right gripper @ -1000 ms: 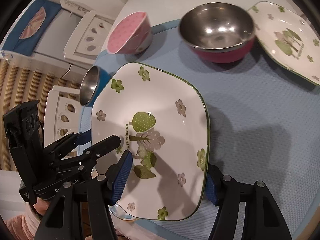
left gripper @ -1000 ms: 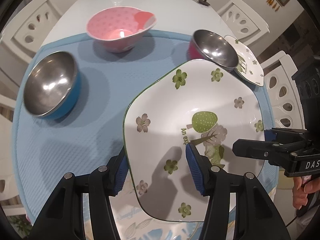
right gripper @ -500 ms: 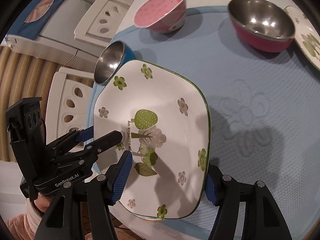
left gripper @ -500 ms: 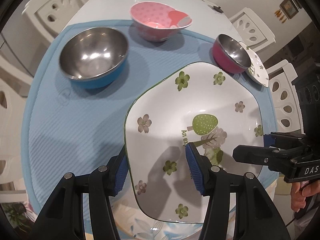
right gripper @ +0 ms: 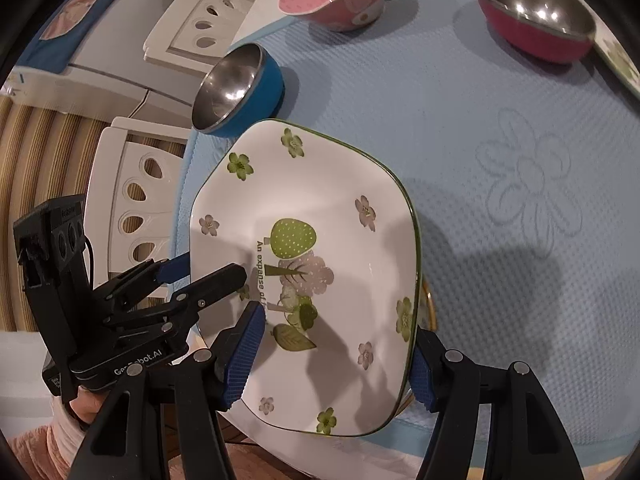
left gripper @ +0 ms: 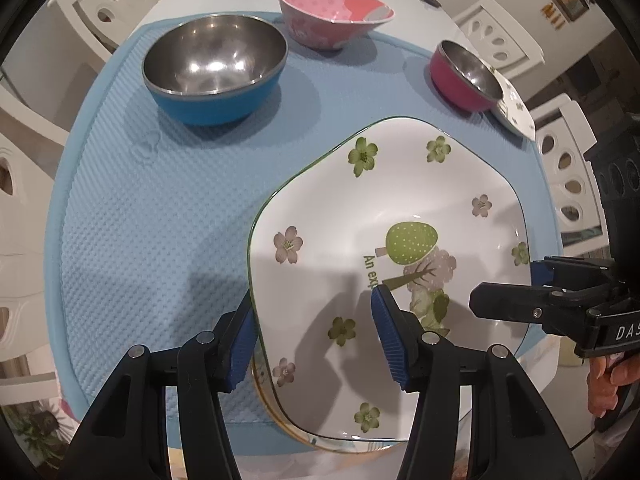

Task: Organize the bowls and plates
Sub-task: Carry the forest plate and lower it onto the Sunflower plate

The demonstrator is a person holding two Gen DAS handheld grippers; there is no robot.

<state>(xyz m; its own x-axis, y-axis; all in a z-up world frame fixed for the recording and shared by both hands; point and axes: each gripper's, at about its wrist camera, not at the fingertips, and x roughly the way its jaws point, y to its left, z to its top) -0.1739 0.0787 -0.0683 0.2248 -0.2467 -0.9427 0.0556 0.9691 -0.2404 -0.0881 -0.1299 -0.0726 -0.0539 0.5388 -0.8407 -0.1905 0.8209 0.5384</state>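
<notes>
A white square plate [left gripper: 360, 208] with green flowers and a tree print hangs just above the blue mat [left gripper: 152, 220], held from both sides. My left gripper [left gripper: 314, 340] is shut on its left rim, one pad outside the edge and one on the inner face. At the opposite rim my right gripper [right gripper: 336, 356] is shut on the same plate [right gripper: 320, 184]. Beneath its near edge a second plate [left gripper: 264, 392] with a yellow rim peeks out. Each gripper shows in the other's view: the right gripper [left gripper: 520, 300] and the left gripper [right gripper: 200, 280].
On the mat stand a blue steel bowl [left gripper: 216, 76], a pink dotted bowl [left gripper: 328, 12] and a red steel bowl [left gripper: 464, 76], with a small flowered plate [left gripper: 516, 112] behind the red one. White chairs [right gripper: 136, 208] ring the table. A hand [left gripper: 608, 380] holds the right gripper.
Both grippers carried the plate leftward and back toward the table's near edge. The bowls slid right and away in both views. The yellow-rimmed plate has appeared beneath it. Both grips are unchanged.
</notes>
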